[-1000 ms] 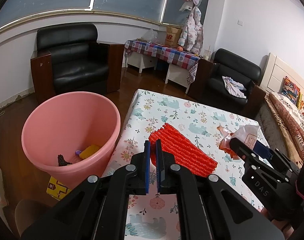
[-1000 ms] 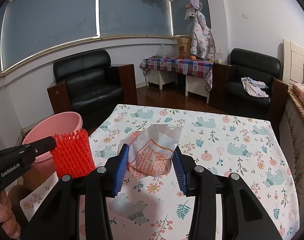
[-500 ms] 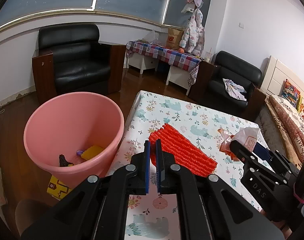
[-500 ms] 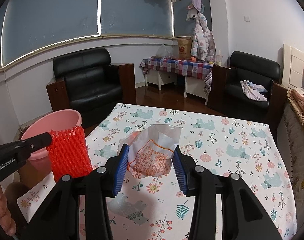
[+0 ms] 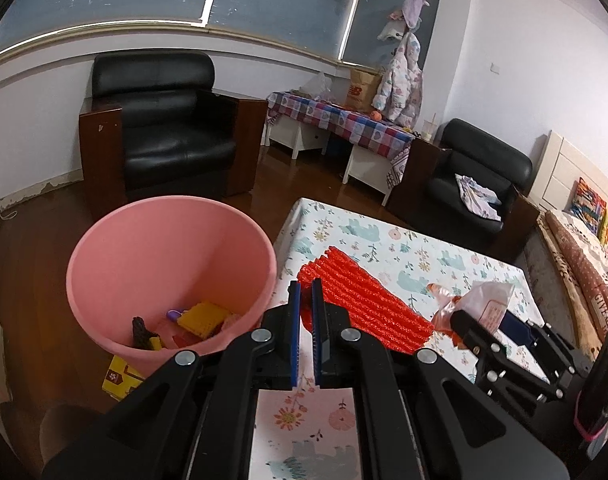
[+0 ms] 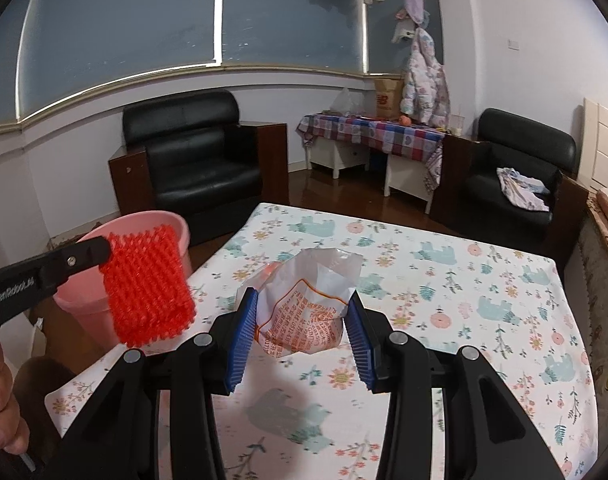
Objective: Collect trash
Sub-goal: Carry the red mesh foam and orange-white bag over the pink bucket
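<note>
The side of the left gripper point(image 5: 306, 312) reads "GenRobot.AI" in white in the right wrist view. The brown box point(image 6: 388, 98) on the far side table point(image 6: 368, 130) carries a red "NB" logo. The bag point(image 6: 304, 316) held in the right gripper point(image 6: 302, 336) has orange print inside an orange outline; the characters are too small to read. A yellow box point(image 5: 118, 376) on the floor under the bin point(image 5: 172, 276) shows a dark mark that cannot be made out. A cushion at the right edge of the left wrist view shows "GIVE".

The left gripper's blue pads are nearly together, clamped on one edge of the red net point(image 5: 364, 304), a foam mesh sleeve. It hangs from the pads above the table's left edge, just beside the pink bin. The right gripper's pads press both sides of the crumpled white bag, which is lifted above the table point(image 6: 444, 264); its shadow lies on the flowered cloth below.

The bin stands on the wooden floor against the table's left side and holds a yellow block point(image 5: 204, 316), a small purple piece and a dark object. Behind are 2 black armchairs point(image 6: 196, 160), one with cloth on its seat, a child's padded coat point(image 6: 424, 80) hanging on the wall, and a hand point(image 6: 0, 408) at the lower left.
</note>
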